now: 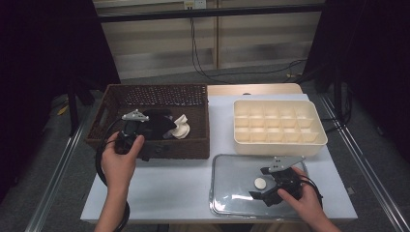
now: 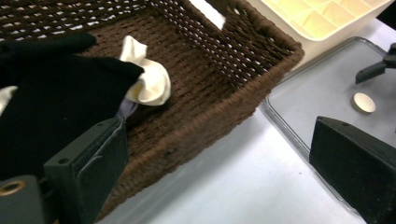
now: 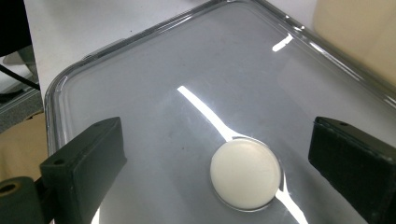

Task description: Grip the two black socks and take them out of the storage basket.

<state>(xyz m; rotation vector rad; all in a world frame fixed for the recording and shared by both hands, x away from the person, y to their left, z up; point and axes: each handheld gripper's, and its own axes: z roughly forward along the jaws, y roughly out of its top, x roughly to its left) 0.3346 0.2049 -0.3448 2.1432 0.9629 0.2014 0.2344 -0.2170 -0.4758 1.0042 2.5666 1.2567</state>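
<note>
A white disc is seen lying on the clear tray at lower right of the high view, between the spread jaws of the right gripper, while the left gripper, jaws likewise spread, is held over the wicker basket's near rim at centre left.

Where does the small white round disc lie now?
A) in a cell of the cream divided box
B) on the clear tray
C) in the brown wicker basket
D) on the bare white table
B: the white disc rests flat on the clear tray, between the open right gripper jaws.
</note>
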